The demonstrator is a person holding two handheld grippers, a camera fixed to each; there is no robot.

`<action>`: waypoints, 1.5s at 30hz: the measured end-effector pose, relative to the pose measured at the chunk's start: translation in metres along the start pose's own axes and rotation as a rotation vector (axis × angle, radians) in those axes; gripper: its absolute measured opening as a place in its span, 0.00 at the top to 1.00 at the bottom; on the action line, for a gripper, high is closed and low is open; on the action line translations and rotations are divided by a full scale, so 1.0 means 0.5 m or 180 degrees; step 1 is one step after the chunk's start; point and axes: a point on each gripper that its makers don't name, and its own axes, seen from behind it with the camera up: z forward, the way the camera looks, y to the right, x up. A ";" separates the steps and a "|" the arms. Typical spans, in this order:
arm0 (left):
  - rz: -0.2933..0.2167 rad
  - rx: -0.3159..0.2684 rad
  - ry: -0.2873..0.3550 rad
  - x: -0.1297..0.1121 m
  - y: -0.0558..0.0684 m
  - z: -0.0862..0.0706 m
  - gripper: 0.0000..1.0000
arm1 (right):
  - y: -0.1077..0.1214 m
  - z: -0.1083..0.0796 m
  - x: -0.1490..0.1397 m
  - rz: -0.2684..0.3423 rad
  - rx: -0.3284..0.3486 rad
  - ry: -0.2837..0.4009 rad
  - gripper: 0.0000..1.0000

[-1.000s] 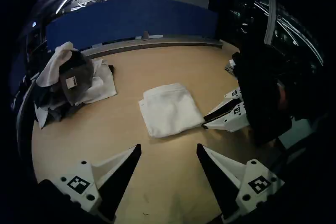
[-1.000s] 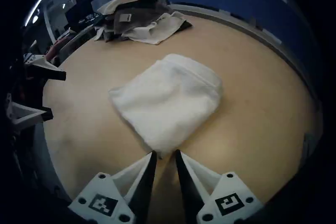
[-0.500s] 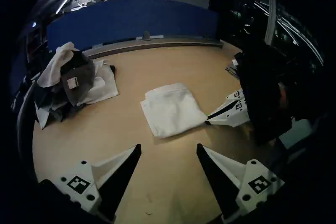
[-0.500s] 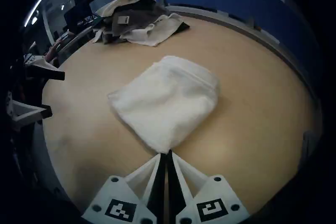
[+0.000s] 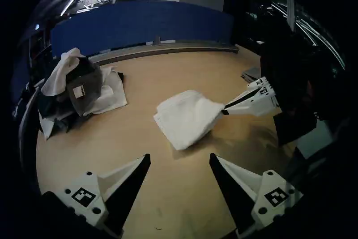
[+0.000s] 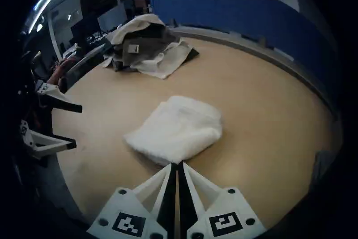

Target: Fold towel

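Pinching a corner of the folded white terry towel (image 6: 179, 127) in the right gripper (image 6: 177, 165), holding the left gripper (image 5: 179, 155) spread, clear of heaped grey-white cloths (image 5: 85, 87).

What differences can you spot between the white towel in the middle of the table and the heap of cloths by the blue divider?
The towel is folded into a neat pad; the heap is crumpled. The towel is all white; the heap mixes white, grey and dark cloths. The towel's corner is pinched in the shut jaws of the right gripper; no gripper touches the heap. Both are fabric on the wooden table.
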 end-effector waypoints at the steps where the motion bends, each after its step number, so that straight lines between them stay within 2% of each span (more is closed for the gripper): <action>1: 0.0002 0.0003 0.0009 0.003 0.001 -0.001 0.02 | 0.003 -0.009 0.014 -0.0003 -0.0005 0.0039 0.97; 13: 0.0009 0.0032 0.0114 0.045 0.018 -0.013 0.02 | 0.073 -0.132 0.137 -0.0080 -0.0149 0.0416 0.97; 21: 0.0020 0.0045 0.0156 0.064 0.038 -0.012 0.02 | 0.153 -0.214 0.168 -0.0093 -0.0291 0.0504 0.97; 28: 0.0026 0.0029 0.0176 0.078 0.066 -0.006 0.02 | 0.247 -0.277 0.178 -0.0095 -0.0468 0.0546 0.97; 37: 0.0013 0.0019 0.0190 0.091 0.101 0.003 0.02 | 0.362 -0.330 0.185 -0.0077 -0.0637 0.0563 0.97; 45: 0.0036 0.0046 0.0178 0.094 0.117 0.006 0.02 | 0.453 -0.359 0.181 -0.0072 -0.0754 0.0541 0.97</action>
